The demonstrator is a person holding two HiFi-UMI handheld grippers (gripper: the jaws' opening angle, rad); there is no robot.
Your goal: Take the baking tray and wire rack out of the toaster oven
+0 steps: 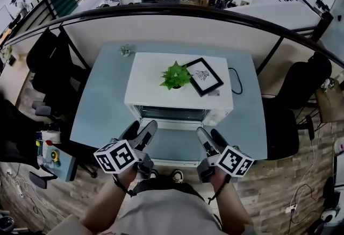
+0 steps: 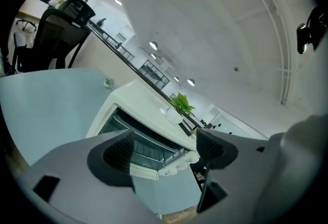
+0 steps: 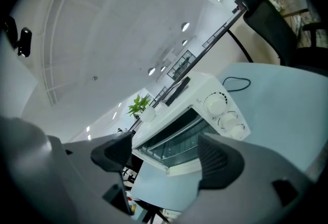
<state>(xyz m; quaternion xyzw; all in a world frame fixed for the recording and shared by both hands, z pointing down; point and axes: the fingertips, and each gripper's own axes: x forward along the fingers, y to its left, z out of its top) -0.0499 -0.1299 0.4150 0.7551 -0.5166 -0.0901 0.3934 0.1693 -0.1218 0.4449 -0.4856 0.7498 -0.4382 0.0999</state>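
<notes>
A white toaster oven (image 1: 148,83) stands on the pale blue table (image 1: 102,99), its glass door (image 1: 174,140) folded down toward me. Through the opening (image 1: 173,114) I see the bars of the wire rack (image 2: 146,148) (image 3: 177,141); I cannot make out a baking tray. My left gripper (image 1: 141,127) (image 2: 164,151) hovers open just in front of the door's left half, nothing between its pads. My right gripper (image 1: 209,134) (image 3: 166,159) is open too, by the door's right half, empty. Both point at the oven mouth. The oven's knobs (image 3: 225,113) sit right of the opening.
On the oven's top stand a small green plant (image 1: 175,76) and a black picture frame (image 1: 203,76). A black cable (image 1: 236,80) lies on the table to the right. Black office chairs flank the table at left (image 1: 51,67) and right (image 1: 301,86).
</notes>
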